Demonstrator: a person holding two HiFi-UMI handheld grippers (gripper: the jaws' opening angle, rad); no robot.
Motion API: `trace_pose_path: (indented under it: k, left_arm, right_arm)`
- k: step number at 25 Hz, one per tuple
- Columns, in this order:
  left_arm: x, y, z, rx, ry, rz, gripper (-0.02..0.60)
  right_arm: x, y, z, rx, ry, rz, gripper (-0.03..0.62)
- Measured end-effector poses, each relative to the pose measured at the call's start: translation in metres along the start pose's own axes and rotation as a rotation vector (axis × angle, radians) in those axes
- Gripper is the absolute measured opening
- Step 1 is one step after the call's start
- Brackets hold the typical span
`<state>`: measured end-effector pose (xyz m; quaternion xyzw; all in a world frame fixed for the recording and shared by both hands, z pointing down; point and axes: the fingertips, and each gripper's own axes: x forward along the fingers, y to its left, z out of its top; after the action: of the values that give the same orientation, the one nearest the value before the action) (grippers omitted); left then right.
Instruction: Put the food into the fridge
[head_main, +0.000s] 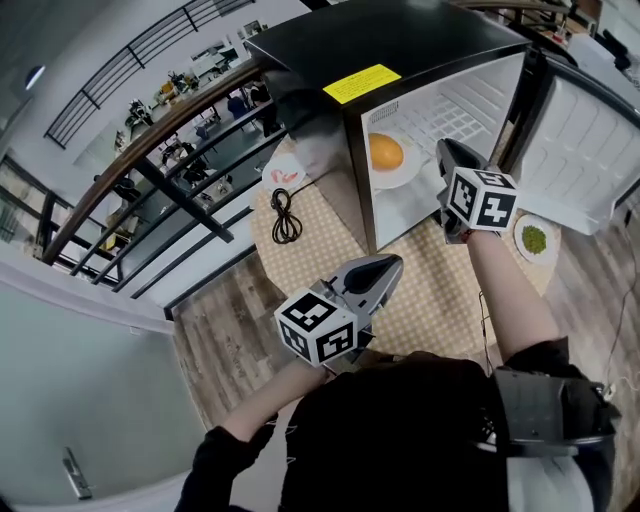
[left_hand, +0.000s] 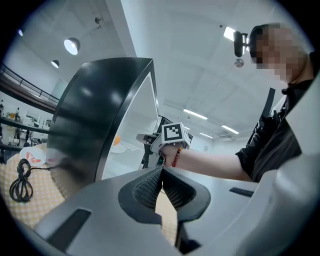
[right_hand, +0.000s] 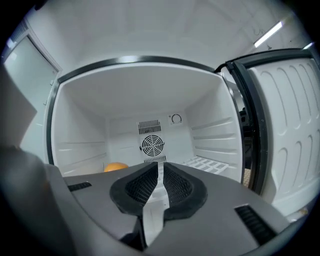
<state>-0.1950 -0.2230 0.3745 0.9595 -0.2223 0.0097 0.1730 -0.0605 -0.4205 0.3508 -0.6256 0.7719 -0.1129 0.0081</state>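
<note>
1 plate of green food (head_main: 535, 240) sits on the counter (head_main: 420, 290), just right of and behind the right gripper (head_main: 448, 152). That gripper is pinched closed and empty at the fridge (head_main: 400, 40) mouth. The left gripper (head_main: 388, 265) is likewise closed and empty. The plate looks stiff, light, slick and breakable, so pinch its rim and carry it level.

Head cam sits way up over the table (head_main: 420, 290) and stares steeply down, so you get the fridge (head_main: 400, 60) top and its open front from above. Left gripper view is low by the table, tilted up, facing the fridge's dark side wall with the right gripper (head_main: 447, 148) beyond it. Right gripper view is parked right at the opening, facing the fan (right_hand: 152, 145) on the back wall. It shares the orange (head_main: 386, 152) with the head cam.
</note>
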Motion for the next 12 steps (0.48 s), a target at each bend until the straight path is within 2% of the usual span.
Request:
trace_pose_path:
  k: [8, 12]
  left_arm:
    - [-0.005, -0.034, 0.016, 0.058, -0.021, -0.124, 0.012]
    - [-0.009, -0.045, 0.034, 0.074, -0.085, -0.161, 0.012]
  right_arm:
    - [-0.077, 0.013, 0.02, 0.035, -0.087, -0.045, 0.031]
    - [-0.124, 0.021, 0.018, 0.092, -0.114, -0.06, 0.025]
